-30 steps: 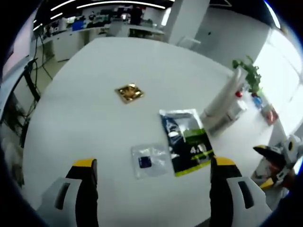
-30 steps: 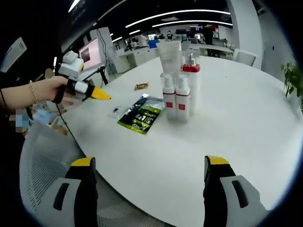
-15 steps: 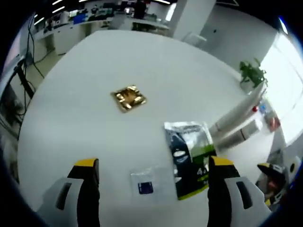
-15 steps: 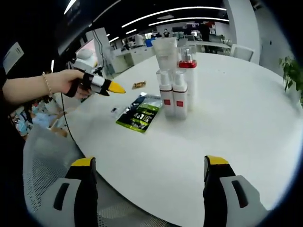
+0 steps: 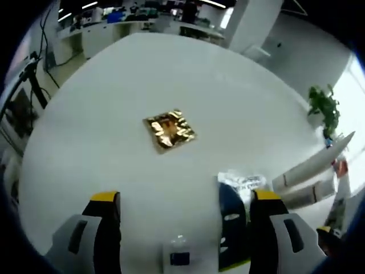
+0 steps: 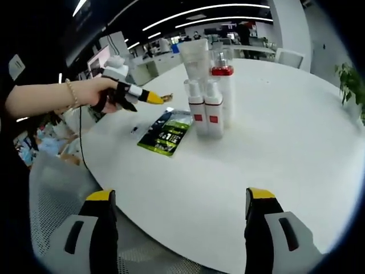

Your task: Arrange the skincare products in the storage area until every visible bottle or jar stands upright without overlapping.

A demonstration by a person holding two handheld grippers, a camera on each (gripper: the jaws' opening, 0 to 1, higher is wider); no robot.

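Left view nearer gold packet [image 5: 169, 130], white table [image 5: 102, 114], office

White bottles [image 6: 205, 114] with red labels stand on a white counter [image 6: 274, 154], beside a black-and-green packet [image 6: 165, 133] and a gold wrapper [image 5: 169, 129].

Left hand-held gripper [image 5: 179, 208] jaws apart (empty), right hand-held gripper [image 6: 179, 208] likewise

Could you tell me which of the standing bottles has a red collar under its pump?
The taller bottle behind the two short white ones, beside the big tube.
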